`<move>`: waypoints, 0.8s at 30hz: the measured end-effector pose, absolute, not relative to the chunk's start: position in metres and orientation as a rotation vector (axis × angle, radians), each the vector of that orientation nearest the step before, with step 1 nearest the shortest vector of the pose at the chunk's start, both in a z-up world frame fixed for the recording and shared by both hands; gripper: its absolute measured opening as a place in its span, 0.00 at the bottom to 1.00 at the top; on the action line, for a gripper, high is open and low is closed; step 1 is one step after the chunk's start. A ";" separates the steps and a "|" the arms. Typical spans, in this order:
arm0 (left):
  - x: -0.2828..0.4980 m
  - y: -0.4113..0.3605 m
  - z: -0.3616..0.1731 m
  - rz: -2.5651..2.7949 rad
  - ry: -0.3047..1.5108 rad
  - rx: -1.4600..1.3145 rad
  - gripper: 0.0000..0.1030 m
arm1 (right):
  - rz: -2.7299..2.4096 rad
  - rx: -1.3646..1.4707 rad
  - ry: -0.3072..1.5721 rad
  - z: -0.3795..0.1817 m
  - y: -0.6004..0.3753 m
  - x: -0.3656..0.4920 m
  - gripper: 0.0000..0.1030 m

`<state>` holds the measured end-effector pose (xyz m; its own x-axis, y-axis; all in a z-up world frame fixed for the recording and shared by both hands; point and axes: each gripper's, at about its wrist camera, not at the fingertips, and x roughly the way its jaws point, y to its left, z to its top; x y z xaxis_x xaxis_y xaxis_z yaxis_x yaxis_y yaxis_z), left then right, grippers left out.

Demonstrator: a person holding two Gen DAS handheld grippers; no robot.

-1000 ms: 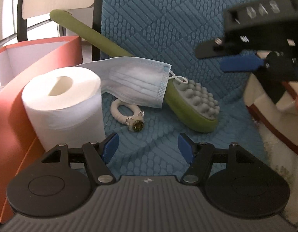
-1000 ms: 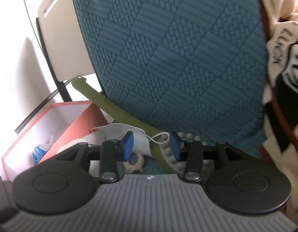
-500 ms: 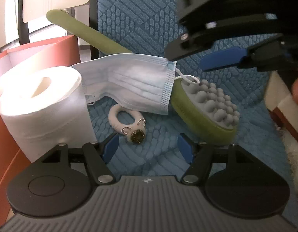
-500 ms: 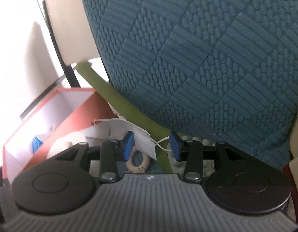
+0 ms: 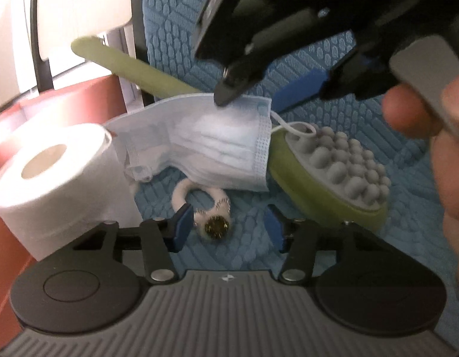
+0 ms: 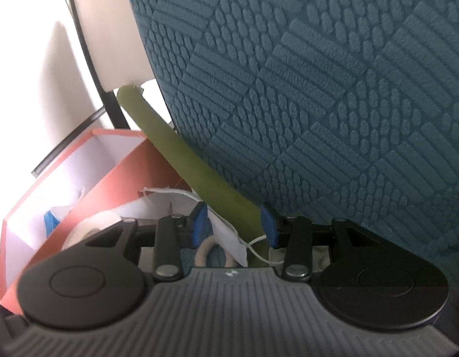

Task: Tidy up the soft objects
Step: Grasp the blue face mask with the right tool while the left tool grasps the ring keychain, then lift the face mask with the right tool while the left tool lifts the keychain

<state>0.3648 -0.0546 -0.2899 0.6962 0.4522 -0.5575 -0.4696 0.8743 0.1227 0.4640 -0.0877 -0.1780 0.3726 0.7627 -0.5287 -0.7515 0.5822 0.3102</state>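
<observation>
No brand name, label or readable writing is showing on anything in either view; the only mark is a small pale emblem on the grey ribbed body of each gripper, too small to make out.

Going left to right in your left wrist view, the orange box [image 5: 9, 208] is running off the frame edge, with its inside out of sight. The toilet paper roll [image 5: 59, 175] is standing upright just beside it, its base hidden behind your left gripper [image 5: 226, 227]. Those jaws have just been closing but are standing apart over the blue textured cushion [image 5: 333, 65], with the jewelled end of the white fuzzy hair tie [image 5: 210, 211] lying between the pads, not pinched. The far part of that tie is tucked under the pale blue face mask [image 5: 217, 145], which is draping over the green massage brush [image 5: 330, 175]. The brush handle is sloping up to the left, its middle covered by the mask. Your right gripper [image 5: 253, 95] is hanging blurred above the mask, one dark tip right at its top edge; whether it is touching, I cannot tell. Your hand [image 5: 449, 154] is cut off at the right edge.

In the right wrist view, the box is lying open with something blue inside, too blurred to name. The right jaws are standing apart, with the mask's corner, its ear loop and the brush handle showing between them, nothing clamped.
</observation>
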 end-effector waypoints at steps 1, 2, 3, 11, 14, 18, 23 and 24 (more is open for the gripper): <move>0.366 -0.053 -0.290 0.519 0.613 -0.033 0.55 | 0.975 0.013 0.694 -0.179 -0.088 0.465 0.42; 0.368 -0.053 -0.291 0.524 0.612 -0.034 0.53 | 0.975 0.007 0.705 -0.180 -0.087 0.467 0.42; 0.370 -0.052 -0.292 0.531 0.615 -0.031 0.52 | 0.972 0.002 0.711 -0.181 -0.087 0.468 0.42; 0.377 -0.045 -0.299 0.558 0.628 -0.053 0.44 | 0.989 -0.012 0.715 -0.184 -0.093 0.469 0.36; 0.378 -0.044 -0.300 0.562 0.635 -0.058 0.41 | 0.987 -0.035 0.705 -0.185 -0.091 0.467 0.34; 0.375 -0.036 -0.302 0.580 0.641 -0.075 0.23 | 0.970 -0.056 0.698 -0.184 -0.089 0.465 0.20; 0.372 -0.033 -0.300 0.556 0.646 -0.095 0.21 | 0.974 -0.081 0.665 -0.182 -0.088 0.460 0.09; 0.372 -0.032 -0.299 0.553 0.647 -0.107 0.21 | 0.972 -0.092 0.654 -0.181 -0.087 0.458 0.08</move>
<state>0.3718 -0.0323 -0.2991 0.6595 0.4552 -0.5982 -0.5204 0.8507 0.0737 0.4577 -0.0867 -0.1814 0.3895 0.7363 -0.5533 -0.7900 0.5759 0.2102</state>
